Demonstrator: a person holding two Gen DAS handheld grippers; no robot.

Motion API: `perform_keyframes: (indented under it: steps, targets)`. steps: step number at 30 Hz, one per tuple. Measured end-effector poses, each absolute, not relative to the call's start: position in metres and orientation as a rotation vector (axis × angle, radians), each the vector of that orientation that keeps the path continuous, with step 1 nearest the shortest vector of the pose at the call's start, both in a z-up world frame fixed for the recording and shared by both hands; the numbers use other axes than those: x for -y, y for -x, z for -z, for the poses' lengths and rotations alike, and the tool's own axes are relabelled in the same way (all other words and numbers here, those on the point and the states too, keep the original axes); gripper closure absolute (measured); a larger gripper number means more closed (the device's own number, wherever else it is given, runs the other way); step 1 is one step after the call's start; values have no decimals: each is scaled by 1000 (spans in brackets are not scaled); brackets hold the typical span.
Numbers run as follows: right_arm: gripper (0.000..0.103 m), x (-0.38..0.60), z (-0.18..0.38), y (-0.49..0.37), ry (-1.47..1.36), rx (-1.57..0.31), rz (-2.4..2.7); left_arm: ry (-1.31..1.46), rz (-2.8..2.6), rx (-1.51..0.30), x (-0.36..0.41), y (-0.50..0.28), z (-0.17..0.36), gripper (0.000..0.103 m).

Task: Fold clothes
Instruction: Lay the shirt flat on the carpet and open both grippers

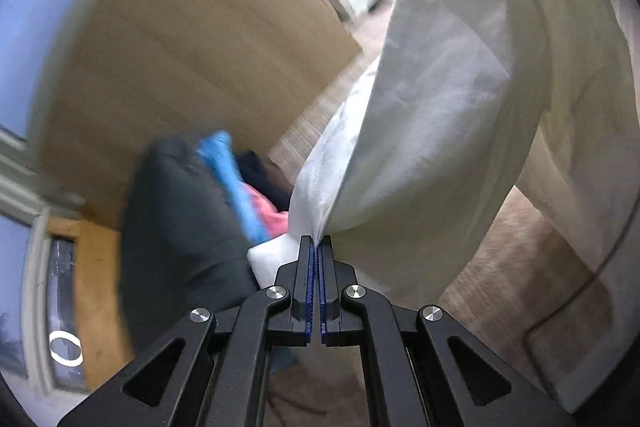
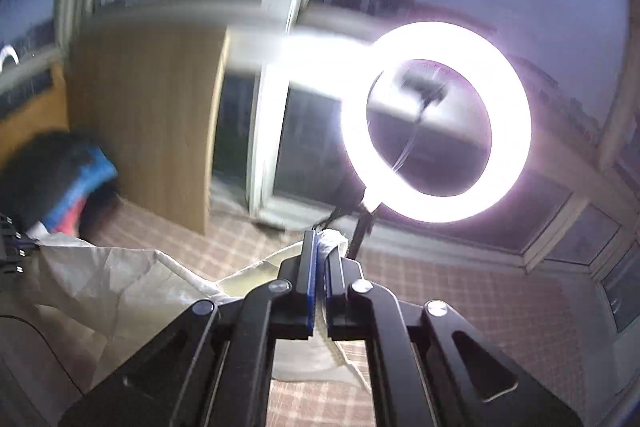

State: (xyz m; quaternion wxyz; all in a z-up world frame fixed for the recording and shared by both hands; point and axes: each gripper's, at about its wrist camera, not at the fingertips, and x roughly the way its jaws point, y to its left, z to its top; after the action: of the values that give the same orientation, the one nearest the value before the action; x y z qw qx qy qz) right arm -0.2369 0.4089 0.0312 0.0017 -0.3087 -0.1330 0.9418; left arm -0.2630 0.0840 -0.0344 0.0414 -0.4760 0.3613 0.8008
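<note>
Between the blue pads of the left hand-held gripper, in the left wrist view, a gathered edge of the white garment is pinched, the jaws pressed together on it. From that pinch the cloth rises and spreads up the right side of the view, hanging in broad folds that hide most of what lies behind them. Only this view shows how much cloth is lifted.

Left of the white garment lies a blurred heap of clothes, dark with a blue strip and a pink patch, and behind it stands a pale wooden panel.

The right wrist view shows the other end: the right hand-held gripper is pressed together on a small bunched edge of the same garment, which trails down and to the left, crumpled, over a checked floor. Beyond the garment's left end sits the same heap, against the wooden panel. Only here does a glowing ring light appear, beyond and to the right of the garment, on a thin stand. Its glare washes out part of the window frame behind it.
</note>
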Motion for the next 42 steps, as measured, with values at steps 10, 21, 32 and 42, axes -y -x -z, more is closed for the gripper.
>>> perform_keyframes:
  steps: [10, 21, 32, 42]
  targets:
    - [97, -330, 67, 358, 1215, 1034, -2642, 1537, -2380, -1085, -93, 303, 96, 98]
    - [51, -331, 106, 366, 1582, 1274, -2431, 1512, -2336, -1031, -89, 278, 72, 97]
    - [38, -389, 70, 318, 1359, 1061, -2591, 1495, -2355, -1025, -82, 255, 44, 90]
    - [31, -412, 52, 263, 1544, 606, -2785, 1381, -2403, -785, -109, 229, 9, 90]
